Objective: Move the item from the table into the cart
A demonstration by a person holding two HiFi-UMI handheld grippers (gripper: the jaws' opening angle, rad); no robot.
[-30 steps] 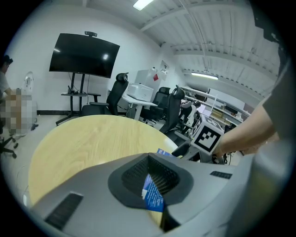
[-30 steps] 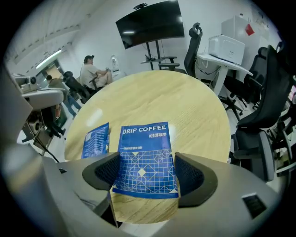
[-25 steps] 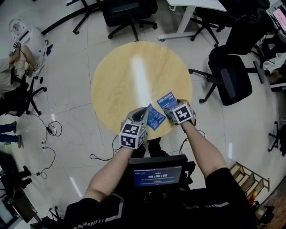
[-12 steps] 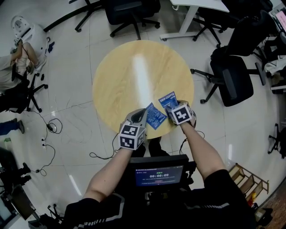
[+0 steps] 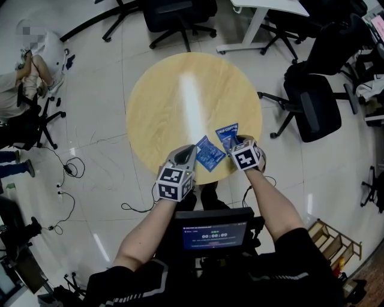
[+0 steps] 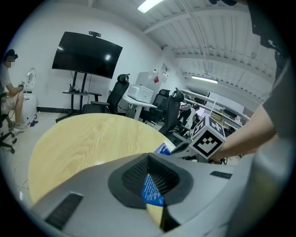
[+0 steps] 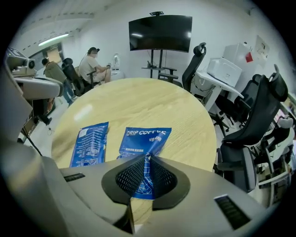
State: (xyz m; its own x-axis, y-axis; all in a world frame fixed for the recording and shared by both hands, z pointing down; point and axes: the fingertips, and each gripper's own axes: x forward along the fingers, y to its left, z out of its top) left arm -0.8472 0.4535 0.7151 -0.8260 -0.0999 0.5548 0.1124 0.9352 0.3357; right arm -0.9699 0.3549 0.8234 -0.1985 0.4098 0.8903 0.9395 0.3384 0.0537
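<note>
Two blue packets lie near the front edge of the round wooden table (image 5: 174,102). My left gripper (image 5: 192,150) is shut on the near end of the left blue packet (image 5: 209,153); in the left gripper view that packet (image 6: 150,190) is pinched between the pads of the left gripper (image 6: 149,161). My right gripper (image 5: 231,146) is shut on the drip coffee packet (image 5: 227,132). The right gripper view shows this packet (image 7: 147,138) creased where the right gripper (image 7: 147,161) pinches it, with the other packet (image 7: 90,144) flat to its left.
Black office chairs (image 5: 315,102) ring the table, and a white desk (image 5: 258,12) stands behind it. A person sits at the far left (image 5: 18,90). Cables (image 5: 69,174) trail on the floor. A small screen (image 5: 209,231) hangs at my chest. A wooden rack (image 5: 335,237) is at lower right.
Very little differs in the head view: the picture has drifted slightly, and the right gripper has settled a touch lower over the drip coffee packet's near end. The left gripper holds its place.
</note>
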